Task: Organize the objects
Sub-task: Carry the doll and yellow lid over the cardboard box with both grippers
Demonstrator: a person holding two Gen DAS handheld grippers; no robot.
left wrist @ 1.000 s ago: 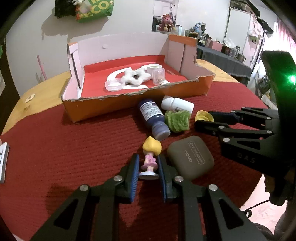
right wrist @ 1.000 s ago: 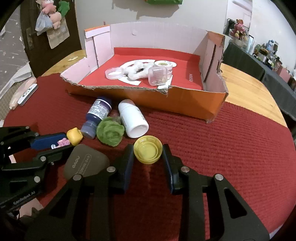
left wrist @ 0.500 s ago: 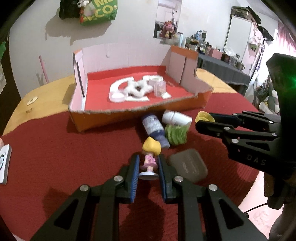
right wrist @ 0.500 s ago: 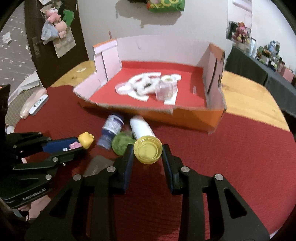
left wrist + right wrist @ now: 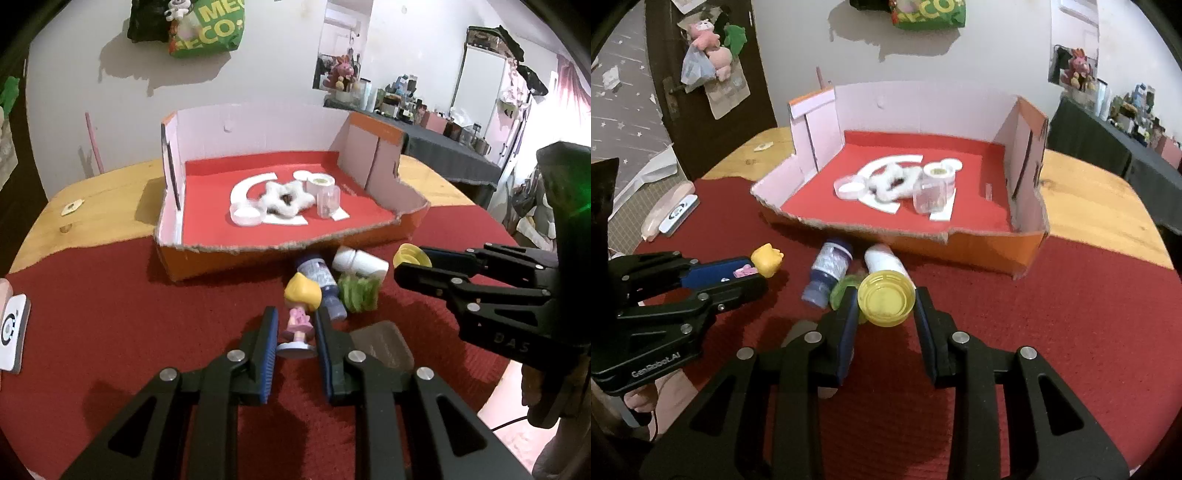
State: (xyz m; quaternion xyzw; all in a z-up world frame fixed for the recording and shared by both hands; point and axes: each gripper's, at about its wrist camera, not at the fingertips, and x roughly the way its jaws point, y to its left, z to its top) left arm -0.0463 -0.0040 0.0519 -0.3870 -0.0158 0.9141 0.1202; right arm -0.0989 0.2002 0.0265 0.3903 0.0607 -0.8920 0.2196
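Facing box's (image 5: 280, 251) torn low edge

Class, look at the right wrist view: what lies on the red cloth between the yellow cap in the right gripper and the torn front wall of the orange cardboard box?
In the right wrist view, the white plastic bottle lies there on its side.

Probably a lived-in home: plush toys (image 5: 709, 37) hang on a door, cluttered shelf (image 5: 399, 99) behind.
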